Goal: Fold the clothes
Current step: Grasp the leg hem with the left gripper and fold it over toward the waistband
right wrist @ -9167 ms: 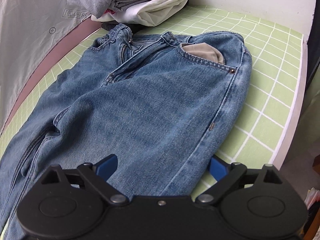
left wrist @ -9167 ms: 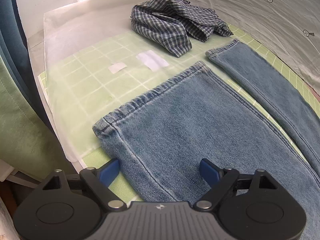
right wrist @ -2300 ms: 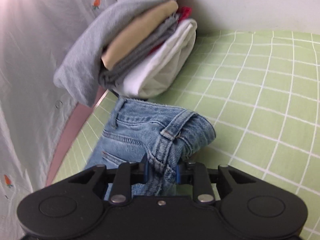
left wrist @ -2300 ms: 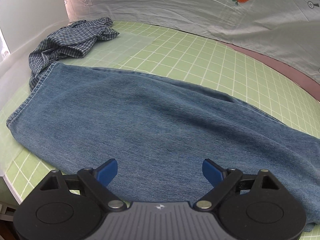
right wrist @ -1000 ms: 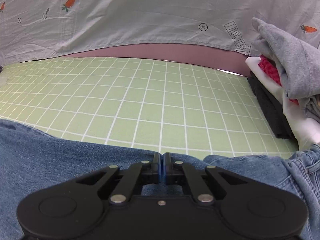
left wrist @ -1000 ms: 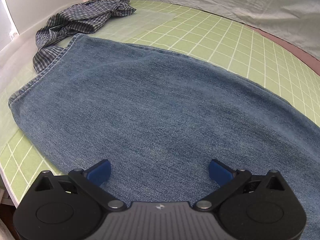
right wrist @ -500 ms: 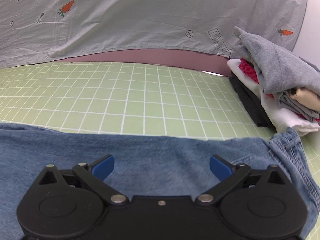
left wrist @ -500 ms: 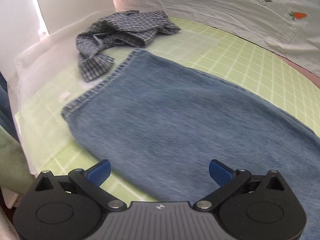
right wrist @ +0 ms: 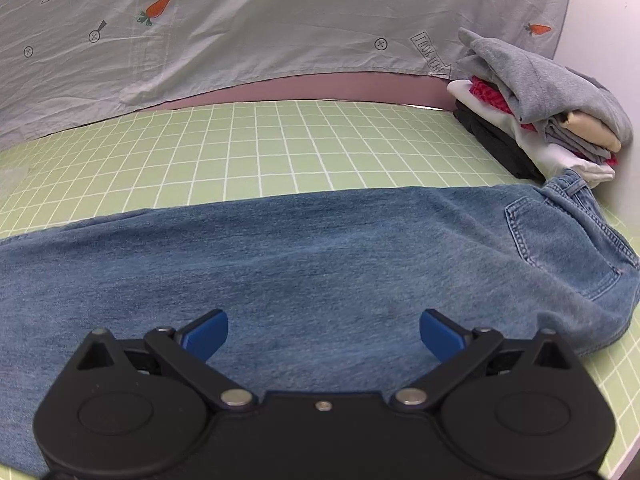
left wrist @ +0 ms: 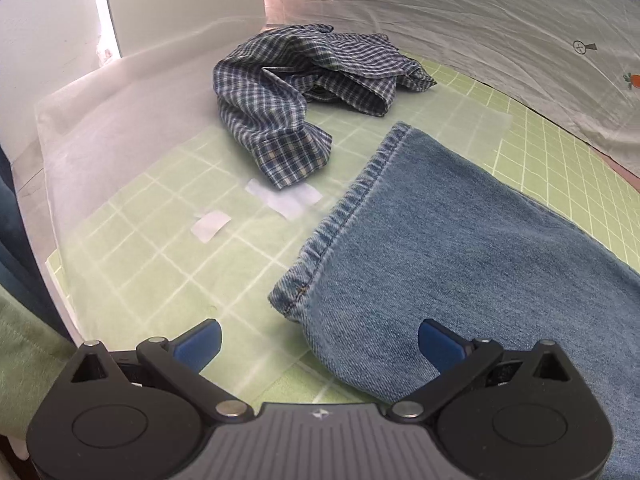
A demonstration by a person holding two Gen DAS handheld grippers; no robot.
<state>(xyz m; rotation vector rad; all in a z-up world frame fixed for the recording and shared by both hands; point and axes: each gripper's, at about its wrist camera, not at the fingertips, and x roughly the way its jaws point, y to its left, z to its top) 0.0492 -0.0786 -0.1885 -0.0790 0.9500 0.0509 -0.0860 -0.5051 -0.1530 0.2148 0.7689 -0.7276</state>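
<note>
Blue jeans (right wrist: 320, 264), folded lengthwise with one leg over the other, lie across the green gridded mat (right wrist: 280, 148). Their waist and back pocket (right wrist: 568, 236) are at the right in the right wrist view. The leg hem (left wrist: 344, 216) shows in the left wrist view. My left gripper (left wrist: 320, 346) is open just above the near corner of that hem, holding nothing. Over the thigh area of the denim my right gripper (right wrist: 324, 332) stands open and empty too.
A crumpled blue plaid shirt (left wrist: 304, 80) lies beyond the hem on a translucent sheet (left wrist: 120, 128). A stack of folded clothes (right wrist: 540, 116) sits at the mat's far right corner. A grey printed cloth (right wrist: 240, 32) hangs behind. The mat's near edge (right wrist: 608, 396) is close.
My right gripper let go of the jeans' edge, opened and pulled back. My left gripper swung left along the leg toward the hem, staying open.
</note>
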